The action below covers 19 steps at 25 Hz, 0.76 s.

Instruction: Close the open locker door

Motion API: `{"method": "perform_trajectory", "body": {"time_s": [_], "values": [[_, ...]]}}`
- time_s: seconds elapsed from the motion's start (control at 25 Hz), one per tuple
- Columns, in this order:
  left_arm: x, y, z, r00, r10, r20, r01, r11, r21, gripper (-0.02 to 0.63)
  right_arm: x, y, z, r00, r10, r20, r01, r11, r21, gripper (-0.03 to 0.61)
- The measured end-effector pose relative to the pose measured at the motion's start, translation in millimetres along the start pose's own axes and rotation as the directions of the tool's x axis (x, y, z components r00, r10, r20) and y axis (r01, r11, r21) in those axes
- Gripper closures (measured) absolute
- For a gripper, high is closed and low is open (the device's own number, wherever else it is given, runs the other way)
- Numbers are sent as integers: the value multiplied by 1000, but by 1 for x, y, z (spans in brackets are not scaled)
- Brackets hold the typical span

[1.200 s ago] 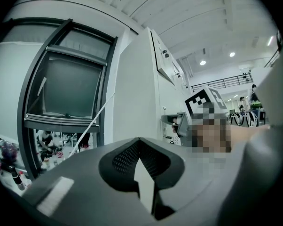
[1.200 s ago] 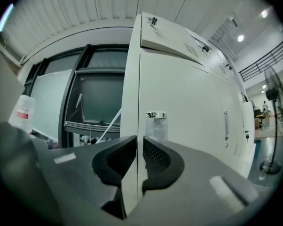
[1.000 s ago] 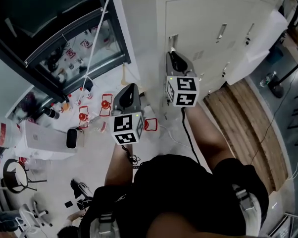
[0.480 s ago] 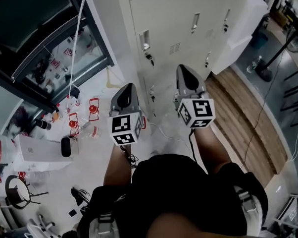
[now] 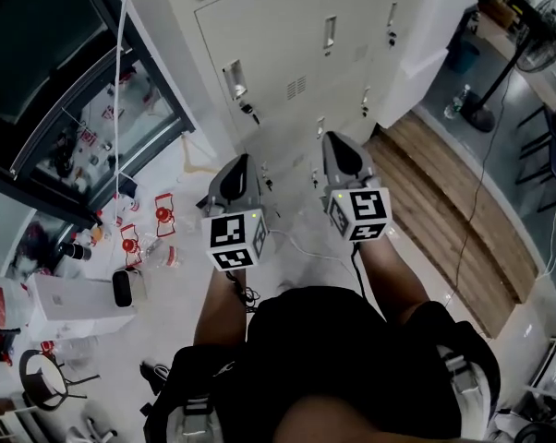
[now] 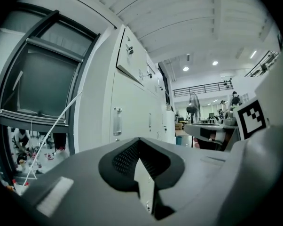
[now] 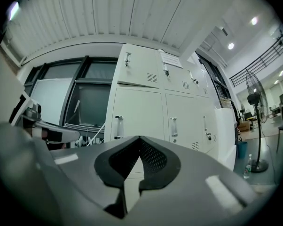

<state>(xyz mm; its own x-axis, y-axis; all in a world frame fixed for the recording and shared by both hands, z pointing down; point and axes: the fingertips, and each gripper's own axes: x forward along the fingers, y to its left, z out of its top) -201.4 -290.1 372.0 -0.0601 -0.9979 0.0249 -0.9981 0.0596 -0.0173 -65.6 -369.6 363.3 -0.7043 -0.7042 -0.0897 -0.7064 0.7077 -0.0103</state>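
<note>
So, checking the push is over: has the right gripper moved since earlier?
Yes, the right gripper has backed off the lockers, toward the person.

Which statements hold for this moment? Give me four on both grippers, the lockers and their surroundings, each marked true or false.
1. The left gripper and the right gripper are both shut with nothing between the jaws. True.
2. The right gripper touches the white metal lockers. False: it is in front of them, apart.
3. In the head view, a black pedestal fan stands to the right of the lockers. True.
4. The brown wooden plank strip lies below the black-framed window. False: it lies to the lockers' right, and the window is to their left.
</note>
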Motion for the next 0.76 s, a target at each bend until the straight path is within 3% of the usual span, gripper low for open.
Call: {"method": "perform_trajectory", "body": {"time_s": [0.76], "values": [[18,-14,7,999,-49,11,49,999,15,614,1,-11,2,1000,-26,9,26,1000,-3,569]]}}
